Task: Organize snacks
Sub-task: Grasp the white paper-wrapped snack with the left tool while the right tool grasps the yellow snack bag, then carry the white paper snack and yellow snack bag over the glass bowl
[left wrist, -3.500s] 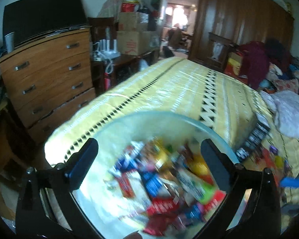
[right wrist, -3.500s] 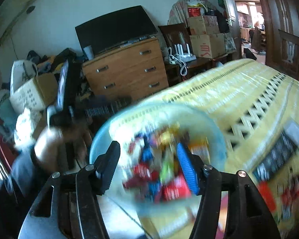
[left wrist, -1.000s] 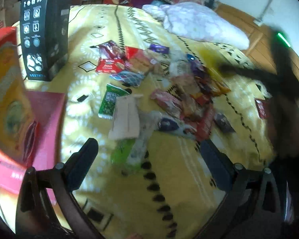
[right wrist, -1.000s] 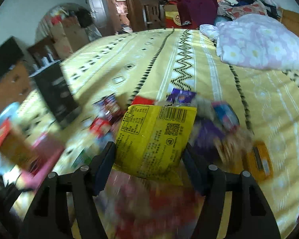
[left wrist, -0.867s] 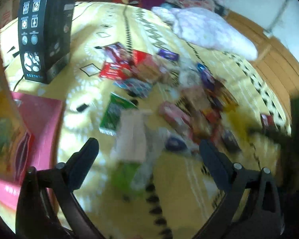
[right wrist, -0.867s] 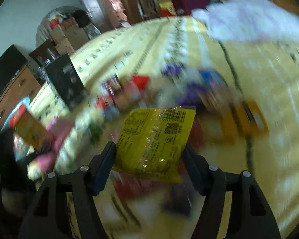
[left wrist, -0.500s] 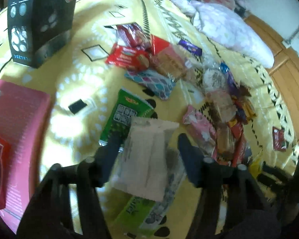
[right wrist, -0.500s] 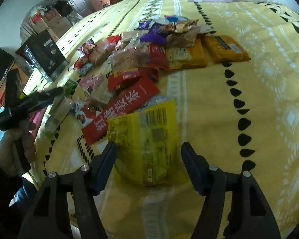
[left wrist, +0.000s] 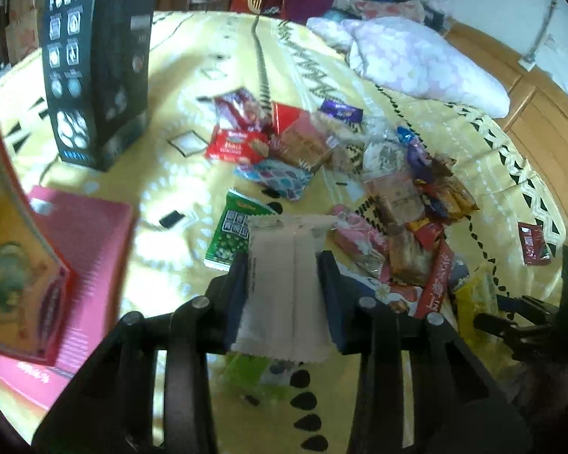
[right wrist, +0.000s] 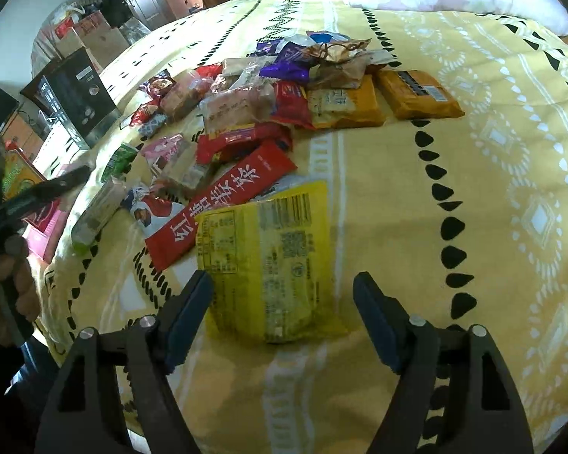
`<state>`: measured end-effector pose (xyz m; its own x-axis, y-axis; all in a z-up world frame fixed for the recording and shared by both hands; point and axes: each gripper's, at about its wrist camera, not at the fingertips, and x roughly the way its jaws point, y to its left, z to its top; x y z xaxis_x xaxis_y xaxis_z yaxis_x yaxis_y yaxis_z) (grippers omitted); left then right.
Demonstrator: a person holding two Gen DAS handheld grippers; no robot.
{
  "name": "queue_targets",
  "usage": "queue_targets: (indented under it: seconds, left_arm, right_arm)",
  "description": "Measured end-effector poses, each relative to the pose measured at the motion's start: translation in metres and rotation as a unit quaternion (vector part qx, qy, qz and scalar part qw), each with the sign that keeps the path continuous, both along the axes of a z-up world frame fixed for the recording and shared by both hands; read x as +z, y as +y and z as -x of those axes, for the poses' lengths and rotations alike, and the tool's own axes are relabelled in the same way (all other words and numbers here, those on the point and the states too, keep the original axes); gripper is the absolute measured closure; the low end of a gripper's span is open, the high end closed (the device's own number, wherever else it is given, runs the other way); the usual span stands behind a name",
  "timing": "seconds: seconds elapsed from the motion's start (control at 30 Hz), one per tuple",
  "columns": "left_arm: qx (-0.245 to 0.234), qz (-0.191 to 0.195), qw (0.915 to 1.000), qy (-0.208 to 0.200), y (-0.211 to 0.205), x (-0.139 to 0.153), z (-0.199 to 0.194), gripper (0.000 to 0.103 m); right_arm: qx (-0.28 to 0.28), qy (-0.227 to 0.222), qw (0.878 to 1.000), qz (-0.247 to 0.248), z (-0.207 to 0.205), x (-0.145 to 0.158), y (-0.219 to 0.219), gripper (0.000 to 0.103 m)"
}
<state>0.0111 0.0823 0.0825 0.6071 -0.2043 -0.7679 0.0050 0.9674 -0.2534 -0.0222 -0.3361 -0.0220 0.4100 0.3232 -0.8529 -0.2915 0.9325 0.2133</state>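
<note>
Many snack packets (left wrist: 390,196) lie scattered on a yellow patterned bedspread (right wrist: 492,174). My left gripper (left wrist: 284,287) is shut on a pale pinkish-white snack packet (left wrist: 284,287) and holds it above the bed; it also shows from the side in the right wrist view (right wrist: 98,208). My right gripper (right wrist: 282,314) is open, its jaws on either side of a yellow packet (right wrist: 269,261) that lies flat on the bedspread. A long red packet with white characters (right wrist: 223,196) lies just beyond it. A green packet (left wrist: 231,234) lies beyond the left gripper.
A tall black box (left wrist: 94,75) stands at the back left. A pink box (left wrist: 83,265) and an orange-red box (left wrist: 3,257) sit at the left. A floral pillow (left wrist: 416,60) lies at the far right. Two orange packets (right wrist: 416,94) lie farther off.
My left gripper has closed on the pale packet and lifted it. My right gripper has let go of the yellow packet, which now lies on the bedspread between its open jaws.
</note>
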Motion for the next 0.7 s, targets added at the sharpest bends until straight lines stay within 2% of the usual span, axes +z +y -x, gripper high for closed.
queue_targets:
  seconds: [0.2, 0.33, 0.4, 0.57, 0.7]
  left_arm:
    - [0.002, -0.008, 0.9999, -0.007, 0.000, 0.009, 0.003, 0.065]
    - [0.001, -0.005, 0.9999, -0.014, -0.001, 0.014, 0.007, 0.066]
    - [-0.001, -0.006, 0.9997, -0.023, -0.002, 0.020, 0.012, 0.066]
    - [-0.007, -0.018, 0.9980, -0.061, -0.002, 0.050, 0.028, 0.066]
    - [-0.007, -0.039, 0.9944, -0.098, 0.000, 0.083, 0.042, 0.065]
  right_arm:
    - [0.002, -0.019, 0.999, 0.027, 0.000, 0.004, 0.017, 0.012]
    - [0.001, -0.022, 0.997, 0.079, 0.000, -0.005, 0.026, 0.012]
    - [0.006, -0.013, 0.997, 0.069, -0.001, -0.009, 0.024, 0.029]
    - [-0.009, -0.050, 0.997, 0.058, 0.008, 0.011, 0.013, 0.030]
    - [-0.022, -0.095, 0.994, 0.041, 0.018, 0.049, 0.010, 0.030]
